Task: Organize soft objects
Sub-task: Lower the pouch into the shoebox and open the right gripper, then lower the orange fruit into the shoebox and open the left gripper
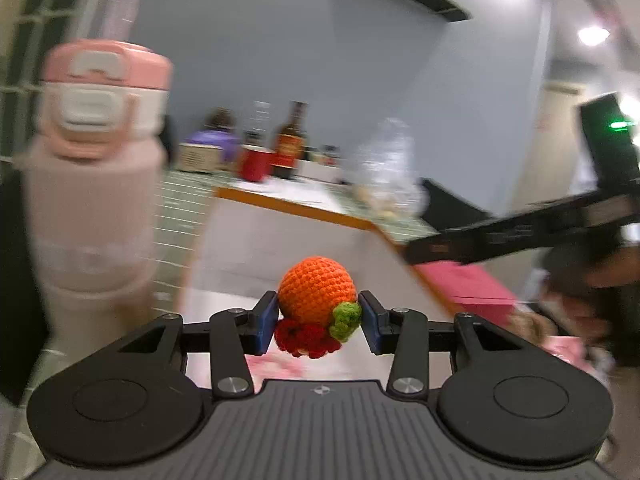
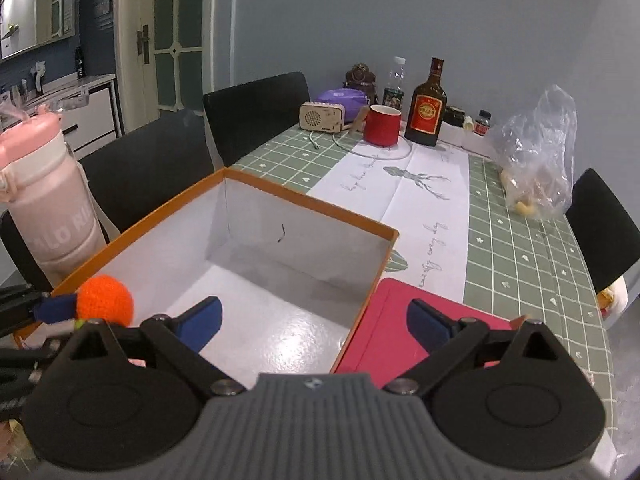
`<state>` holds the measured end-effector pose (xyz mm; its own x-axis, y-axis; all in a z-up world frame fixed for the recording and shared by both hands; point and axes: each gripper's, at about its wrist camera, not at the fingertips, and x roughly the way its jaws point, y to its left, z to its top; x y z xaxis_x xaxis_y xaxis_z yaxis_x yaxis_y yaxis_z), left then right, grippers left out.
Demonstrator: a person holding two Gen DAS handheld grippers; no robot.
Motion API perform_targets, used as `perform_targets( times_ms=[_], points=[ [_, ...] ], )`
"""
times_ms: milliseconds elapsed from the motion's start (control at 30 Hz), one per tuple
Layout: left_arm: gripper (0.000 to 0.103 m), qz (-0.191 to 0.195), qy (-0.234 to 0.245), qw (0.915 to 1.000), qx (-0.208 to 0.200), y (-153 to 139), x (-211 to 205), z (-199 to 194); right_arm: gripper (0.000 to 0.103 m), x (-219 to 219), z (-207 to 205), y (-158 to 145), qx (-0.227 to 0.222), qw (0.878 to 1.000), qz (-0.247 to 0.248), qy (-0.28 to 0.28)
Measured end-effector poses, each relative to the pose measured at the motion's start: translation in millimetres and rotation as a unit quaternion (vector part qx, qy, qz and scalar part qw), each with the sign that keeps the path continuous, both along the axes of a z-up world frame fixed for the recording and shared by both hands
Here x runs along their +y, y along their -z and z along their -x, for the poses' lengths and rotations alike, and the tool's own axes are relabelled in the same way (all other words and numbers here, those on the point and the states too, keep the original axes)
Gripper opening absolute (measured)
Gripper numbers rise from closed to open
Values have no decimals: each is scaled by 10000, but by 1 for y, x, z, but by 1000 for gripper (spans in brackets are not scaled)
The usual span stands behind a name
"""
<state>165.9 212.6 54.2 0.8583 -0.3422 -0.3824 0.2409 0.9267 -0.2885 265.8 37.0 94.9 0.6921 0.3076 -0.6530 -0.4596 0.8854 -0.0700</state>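
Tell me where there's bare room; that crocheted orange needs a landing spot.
The orange-rimmed box has a bare white floor. The paper runner between box and plastic bag is free. It's crowded at the far end around the red mug and brown bottle.

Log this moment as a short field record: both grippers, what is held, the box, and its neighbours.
left gripper: shut on the orange crochet toy
toy position: at the box's near-left rim, in the air
right gripper: open, holding nothing, above the box
box: orange-edged, white inside, nothing seen in the visible part
left of box: pink water bottle
right of box: red lid
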Motion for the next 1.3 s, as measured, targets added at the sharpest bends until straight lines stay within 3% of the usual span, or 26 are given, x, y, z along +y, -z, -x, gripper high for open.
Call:
perform_targets(
  times_ms=[200,300,367,500,633,667,800,967,1133,1300],
  points=[
    [50,26,813,9965,185,5,-15,-3,97,5,1,0,-39,9999,62,-71],
    [50,324,1251,9908,403,10,-16,-11,97,5,1,0,-35,10000,7,-52],
    [50,394,1369,9886,492,13,-20,-10,97,6,1,0,-32,10000,-2,-64],
    [50,94,1303,9904,450,20,-31,-12,97,7,1,-1,-107,9999,-32,-67],
    [50,349,1601,9856,423,22,-29,-11,97,8,0,-1,-106,9999,-69,-81],
    [54,419,1676,9842,394,22,-29,-10,97,9,1,0,-114,9999,-44,-93],
    [90,651,1786,9816,174,22,-28,-6,97,10,2,-1,-152,9999,-27,-42],
    [98,1016,1823,9773,-371,15,-21,8,97,7,6,-5,-214,9997,-113,-64],
    [98,829,1711,9784,-812,10,-26,15,97,7,8,-7,-267,9996,-115,-40],
    [98,438,1210,9877,-885,3,-34,20,98,8,9,-8,-328,9993,-202,-13]
  ],
)
